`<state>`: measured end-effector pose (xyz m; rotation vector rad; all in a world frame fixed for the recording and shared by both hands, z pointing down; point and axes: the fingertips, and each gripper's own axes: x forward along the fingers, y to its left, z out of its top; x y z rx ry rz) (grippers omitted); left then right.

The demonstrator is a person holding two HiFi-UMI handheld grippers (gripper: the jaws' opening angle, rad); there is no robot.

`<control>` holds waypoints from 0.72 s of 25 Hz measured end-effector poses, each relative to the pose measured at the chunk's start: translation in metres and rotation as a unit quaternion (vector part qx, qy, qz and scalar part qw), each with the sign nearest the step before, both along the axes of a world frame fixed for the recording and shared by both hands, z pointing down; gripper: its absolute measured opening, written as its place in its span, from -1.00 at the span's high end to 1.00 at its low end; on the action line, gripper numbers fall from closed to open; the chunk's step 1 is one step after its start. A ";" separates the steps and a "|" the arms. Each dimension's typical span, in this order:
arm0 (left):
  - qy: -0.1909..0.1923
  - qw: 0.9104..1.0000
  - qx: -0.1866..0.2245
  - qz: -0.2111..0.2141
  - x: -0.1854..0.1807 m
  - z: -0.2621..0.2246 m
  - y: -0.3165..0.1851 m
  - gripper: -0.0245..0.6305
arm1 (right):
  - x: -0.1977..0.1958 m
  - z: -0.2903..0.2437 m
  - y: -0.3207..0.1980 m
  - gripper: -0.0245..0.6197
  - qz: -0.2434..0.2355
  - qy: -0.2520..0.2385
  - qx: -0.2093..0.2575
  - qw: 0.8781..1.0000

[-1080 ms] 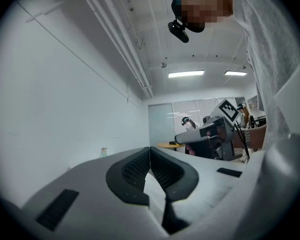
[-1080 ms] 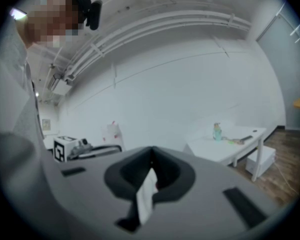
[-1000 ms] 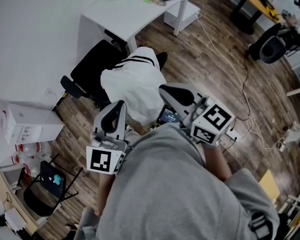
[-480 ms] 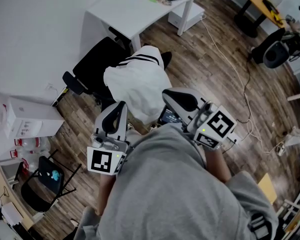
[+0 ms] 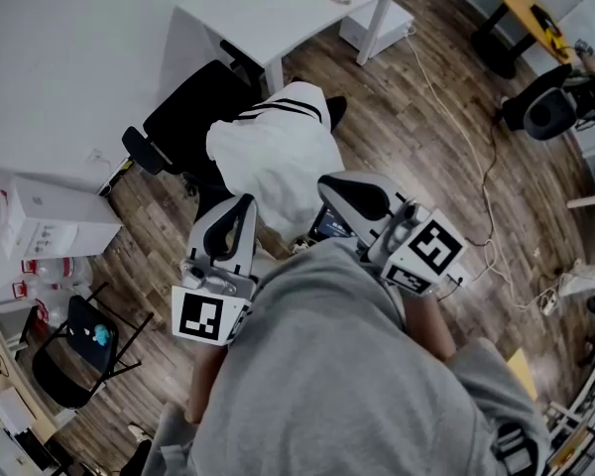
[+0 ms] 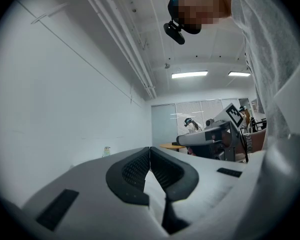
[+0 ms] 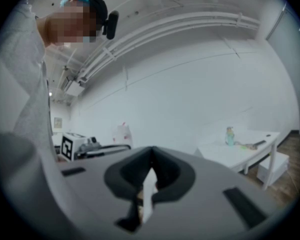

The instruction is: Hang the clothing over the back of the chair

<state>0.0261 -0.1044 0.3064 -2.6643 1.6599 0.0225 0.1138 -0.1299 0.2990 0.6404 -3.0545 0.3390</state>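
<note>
White, black-striped fabric clothing [image 5: 273, 157] drapes the black office chair's [image 5: 193, 127] back, so hanging looks done; left gripper [image 6: 150, 150] and right gripper [image 7: 151, 150], clenched empty, need only withdraw.

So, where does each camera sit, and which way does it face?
Head view: on the head, steeply down at the white garment on the black office chair; grey torso, left gripper, right gripper show.
Left gripper view: on that gripper, level along its shut jaws toward a wall; grey sleeve at right.
Right gripper view: likewise, toward the white desk; grey sleeve at left.
Shared: each gripper view shows the other gripper.
</note>
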 end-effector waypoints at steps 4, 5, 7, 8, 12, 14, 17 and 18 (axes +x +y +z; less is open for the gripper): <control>-0.001 1.000 -0.004 -0.008 -0.003 0.002 0.001 0.82 | -0.006 0.003 0.000 0.82 -0.013 0.003 -0.003 1.000; 0.000 1.000 -0.007 -0.011 -0.004 0.003 0.001 0.82 | -0.008 0.003 0.000 0.82 -0.016 0.003 -0.004 1.000; 0.000 1.000 -0.009 -0.015 -0.006 0.004 0.002 0.82 | -0.012 0.004 -0.001 0.82 -0.022 0.004 -0.003 1.000; 0.000 1.000 -0.009 -0.015 -0.006 0.004 0.002 0.82 | -0.014 0.004 -0.001 0.82 -0.025 0.004 -0.003 1.000; -0.003 1.000 -0.013 -0.019 -0.008 0.006 0.003 0.82 | -0.019 0.004 -0.001 0.82 -0.032 0.007 0.000 0.999; -0.003 1.000 -0.012 -0.020 -0.008 0.006 0.003 0.82 | -0.019 0.004 0.000 0.82 -0.035 0.007 0.001 0.999; -0.003 1.000 -0.012 -0.021 -0.007 0.006 0.002 0.82 | -0.018 0.006 -0.002 0.82 -0.035 0.008 0.000 0.999; -0.003 1.000 -0.012 -0.021 -0.007 0.007 0.002 0.82 | -0.017 0.007 -0.003 0.82 -0.035 0.008 -0.001 0.999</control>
